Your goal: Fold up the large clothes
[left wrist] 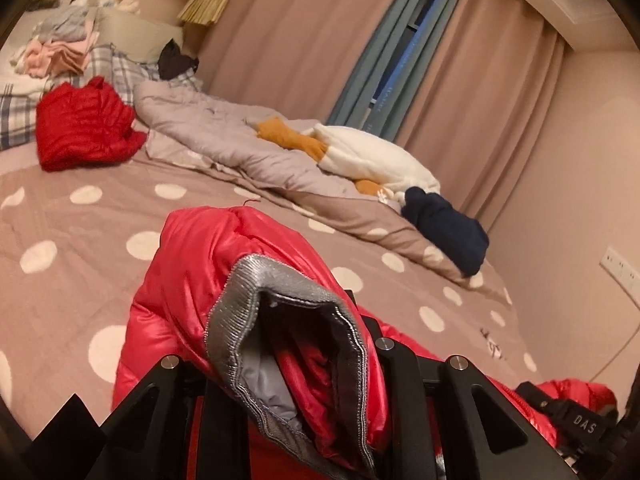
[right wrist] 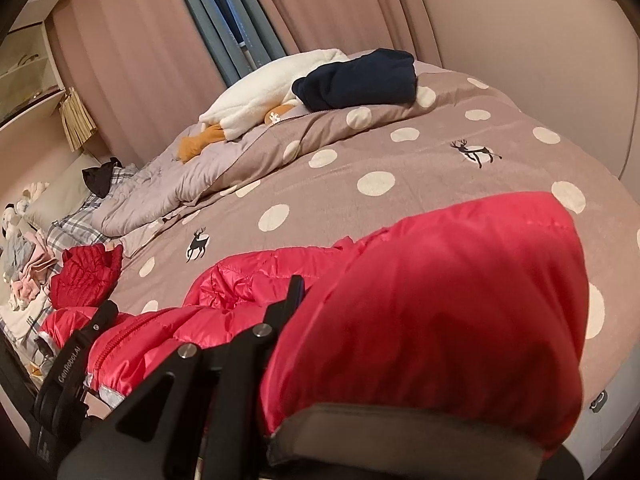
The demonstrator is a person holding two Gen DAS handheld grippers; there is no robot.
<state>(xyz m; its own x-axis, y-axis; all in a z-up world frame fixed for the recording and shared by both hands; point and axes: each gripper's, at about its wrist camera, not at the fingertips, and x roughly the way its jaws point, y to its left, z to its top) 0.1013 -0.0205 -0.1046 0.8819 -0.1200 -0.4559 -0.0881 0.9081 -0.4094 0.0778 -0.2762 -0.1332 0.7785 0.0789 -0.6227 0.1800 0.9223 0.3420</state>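
both claws grip the red puffer jacket (left wrist: 224,280) over the polka-dot bed (left wrist: 80,240): left claw (left wrist: 304,392) clamps a grey-cuffed sleeve (left wrist: 240,312), right claw (right wrist: 256,360) pinches another bunched part. light, puffy, slippery shell; cuffs and seams probably hold best.

I see a glossy, slick red puffer jacket (left wrist: 192,280) in quilted nylon-like cloth; its sleeve ends in a ribbed grey knit cuff (left wrist: 248,304) with a faint sheen. The left gripper (left wrist: 320,360) is matt black plastic with 3 bright metal pins. At 12 o'clock the bedcover (left wrist: 100,220) is soft matt cotton-like cloth. At 1 o'clock lies a fluffy white plush toy (left wrist: 372,156), at 10 o'clock a duller red quilted jacket (left wrist: 84,124).
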